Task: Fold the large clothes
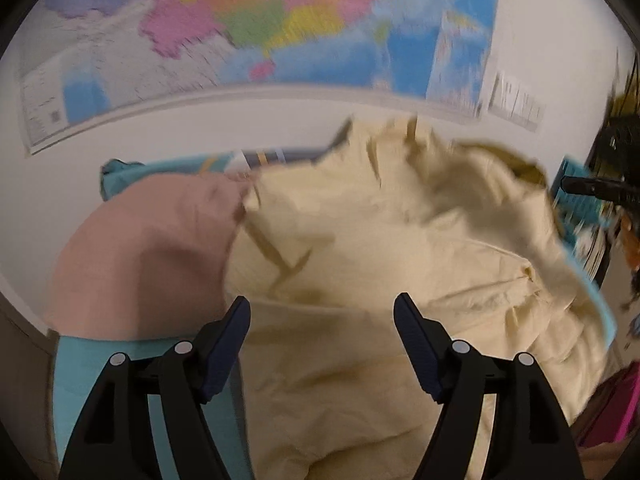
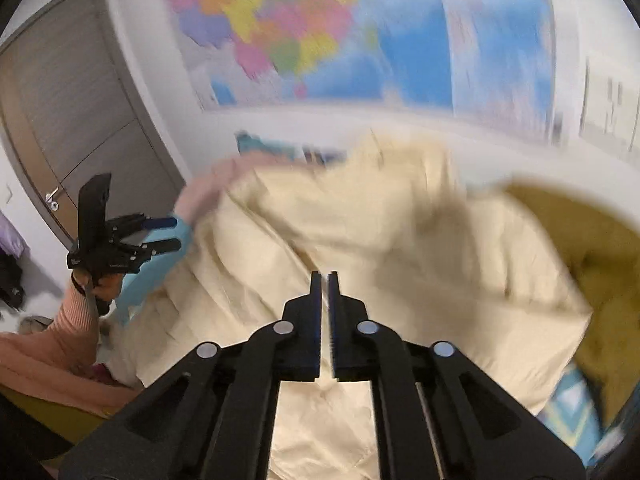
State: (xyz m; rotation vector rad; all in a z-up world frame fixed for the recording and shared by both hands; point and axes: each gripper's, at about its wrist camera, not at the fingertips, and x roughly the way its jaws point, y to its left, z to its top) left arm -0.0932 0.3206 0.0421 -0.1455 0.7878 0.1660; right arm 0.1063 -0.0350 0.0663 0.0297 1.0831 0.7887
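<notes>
Left wrist view: left claw (image 1: 322, 320) spread, nothing between its fingers, above cream garment (image 1: 360, 240) | right claw (image 2: 324, 280) pressed together, no cloth visibly pinched | garment heaped, blurred, beside pink cloth (image 1: 140, 248) | wall map (image 1: 240, 20) behind.

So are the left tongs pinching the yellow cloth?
No, the left tongs stand wide open above the cream cloth, with nothing pressed between their fingers.
</notes>
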